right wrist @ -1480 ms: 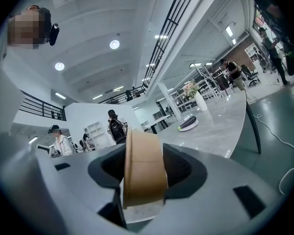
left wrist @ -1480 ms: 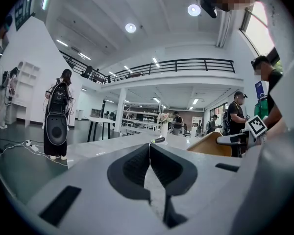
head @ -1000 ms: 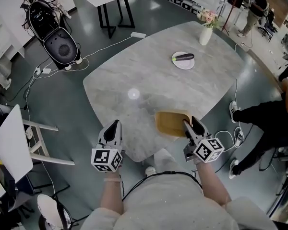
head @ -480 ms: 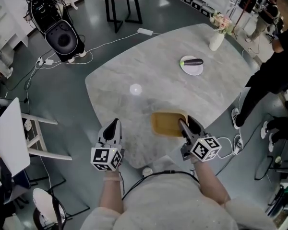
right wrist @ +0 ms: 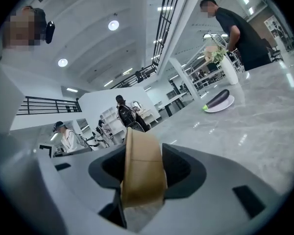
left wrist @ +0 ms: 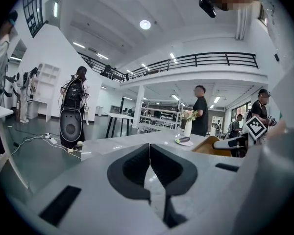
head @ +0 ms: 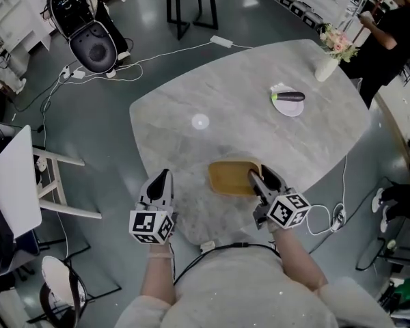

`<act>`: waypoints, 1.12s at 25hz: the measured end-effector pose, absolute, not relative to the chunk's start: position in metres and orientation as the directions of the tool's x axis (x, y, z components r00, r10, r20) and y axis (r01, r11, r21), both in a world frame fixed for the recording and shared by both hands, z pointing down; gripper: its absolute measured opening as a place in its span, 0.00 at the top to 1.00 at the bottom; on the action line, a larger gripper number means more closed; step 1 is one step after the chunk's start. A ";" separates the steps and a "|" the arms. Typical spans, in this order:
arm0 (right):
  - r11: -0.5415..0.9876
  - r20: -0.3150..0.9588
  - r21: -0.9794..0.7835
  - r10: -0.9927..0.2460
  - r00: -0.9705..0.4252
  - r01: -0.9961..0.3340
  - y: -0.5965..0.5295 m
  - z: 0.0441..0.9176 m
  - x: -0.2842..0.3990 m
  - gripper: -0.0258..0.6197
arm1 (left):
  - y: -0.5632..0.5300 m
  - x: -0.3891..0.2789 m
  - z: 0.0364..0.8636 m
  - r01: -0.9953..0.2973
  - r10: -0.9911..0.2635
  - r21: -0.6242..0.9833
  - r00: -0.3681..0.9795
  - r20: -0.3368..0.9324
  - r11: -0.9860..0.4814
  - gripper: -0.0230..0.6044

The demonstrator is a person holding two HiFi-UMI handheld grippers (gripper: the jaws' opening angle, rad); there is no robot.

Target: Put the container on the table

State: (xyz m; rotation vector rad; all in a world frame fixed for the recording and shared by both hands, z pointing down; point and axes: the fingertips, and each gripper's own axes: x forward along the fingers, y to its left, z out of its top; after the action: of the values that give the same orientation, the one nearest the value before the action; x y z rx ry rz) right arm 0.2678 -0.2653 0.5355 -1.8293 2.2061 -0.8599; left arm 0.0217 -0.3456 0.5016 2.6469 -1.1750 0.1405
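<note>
Our right gripper [head: 257,180] pinches the container [head: 229,177] by its rim over the table [head: 212,94], left gripper [head: 161,178] closed and empty; next we lower and release.

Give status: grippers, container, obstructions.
Right gripper shut on container rim; left gripper shut, empty. Container over table near edge, contact unclear. Far side: plate with eggplant, vase; not in the way.

Right hand-held gripper [head: 261,177] holds tan container [head: 229,178] over grey marble table [head: 225,94]
</note>
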 end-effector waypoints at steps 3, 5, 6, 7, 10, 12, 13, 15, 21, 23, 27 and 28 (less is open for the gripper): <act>0.118 0.250 -0.525 -0.926 -0.285 -0.843 -0.278 0.539 0.259 0.64 | -0.347 0.015 0.503 -0.760 -0.735 0.179 0.650 0.195 -0.625 0.95; 0.134 0.259 -0.531 -0.915 -0.311 -0.837 -0.285 0.542 0.252 0.64 | -0.348 0.008 0.503 -0.776 -0.750 0.179 0.631 0.199 -0.605 0.95; 0.145 0.259 -0.535 -0.909 -0.325 -0.832 -0.290 0.543 0.248 0.64 | -0.348 0.004 0.503 -0.785 -0.759 0.178 0.620 0.201 -0.594 0.95; 0.157 0.260 -0.538 -0.903 -0.340 -0.828 -0.295 0.545 0.243 0.64 | -0.349 -0.001 0.504 -0.793 -0.767 0.178 0.609 0.202 -0.583 0.95; 0.192 0.270 -0.538 -0.883 -0.384 -0.820 -0.309 0.550 0.230 0.64 | -0.351 -0.013 0.507 -0.815 -0.789 0.178 0.579 0.207 -0.552 0.95; 0.212 0.272 -0.544 -0.871 -0.410 -0.812 -0.316 0.550 0.224 0.65 | -0.349 -0.018 0.507 -0.829 -0.802 0.177 0.559 0.212 -0.531 0.95; 0.221 0.273 -0.548 -0.865 -0.421 -0.807 -0.320 0.550 0.222 0.65 | -0.348 -0.021 0.507 -0.836 -0.808 0.178 0.548 0.214 -0.520 0.95; 0.231 0.278 -0.556 -0.854 -0.441 -0.799 -0.329 0.553 0.215 0.65 | -0.348 -0.028 0.507 -0.848 -0.820 0.178 0.529 0.217 -0.500 0.95; 0.222 0.324 -0.569 -0.824 -0.464 -0.792 -0.352 0.566 0.207 0.67 | -0.346 -0.044 0.508 -0.877 -0.848 0.167 0.478 0.229 -0.450 0.95; 0.210 0.340 -0.577 -0.817 -0.466 -0.789 -0.358 0.571 0.205 0.68 | -0.344 -0.050 0.509 -0.887 -0.856 0.166 0.460 0.235 -0.431 0.95; 0.190 0.371 -0.594 -0.797 -0.476 -0.782 -0.366 0.582 0.201 0.70 | -0.340 -0.059 0.511 -0.902 -0.869 0.166 0.430 0.246 -0.399 0.95; 0.187 0.383 -0.593 -0.790 -0.479 -0.783 -0.368 0.584 0.201 0.70 | -0.340 -0.061 0.511 -0.905 -0.871 0.166 0.424 0.248 -0.392 0.95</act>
State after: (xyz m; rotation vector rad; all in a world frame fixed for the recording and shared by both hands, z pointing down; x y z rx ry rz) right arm 0.2008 -0.3676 0.5842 -1.5989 2.4131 -1.1963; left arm -0.0608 -0.3396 0.5113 2.4062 -1.5425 0.1742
